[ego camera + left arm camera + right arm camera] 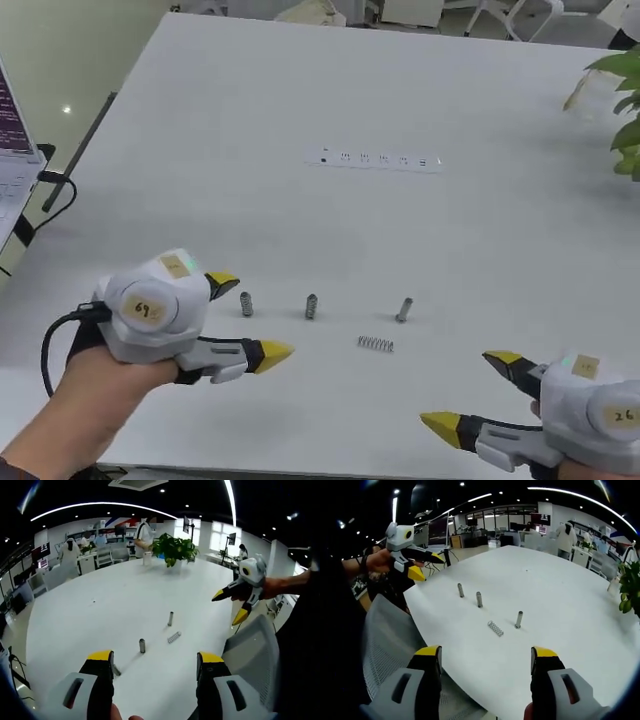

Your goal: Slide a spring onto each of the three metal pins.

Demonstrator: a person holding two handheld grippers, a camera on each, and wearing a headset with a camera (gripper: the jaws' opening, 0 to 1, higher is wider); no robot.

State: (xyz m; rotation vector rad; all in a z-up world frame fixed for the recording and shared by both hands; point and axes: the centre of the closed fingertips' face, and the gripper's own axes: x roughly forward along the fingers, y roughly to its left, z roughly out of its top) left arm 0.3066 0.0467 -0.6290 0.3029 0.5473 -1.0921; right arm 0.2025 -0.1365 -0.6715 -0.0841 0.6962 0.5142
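White and matte, the tabletop [300, 100] carries three short metal pins standing upright in a row. The left pin [247, 305] and middle pin [311, 307] look ribbed, while the right pin [404, 310] looks smooth and shiny. One loose spring [376, 344], a fine wire coil, lies flat just in front of the row, between the middle and right pins. The head view takes in a flat white power strip [375, 160] farther back and a laptop [10, 150] at the left edge. The gripper views add an open office with ceiling lights and a grey mesh chair back [390, 645] at the table's near edge. The left gripper [250, 317] is held beside the left pin and the right gripper [468, 390] nearer the person. Both have yellow-tipped jaws spread wide apart, holding nothing.
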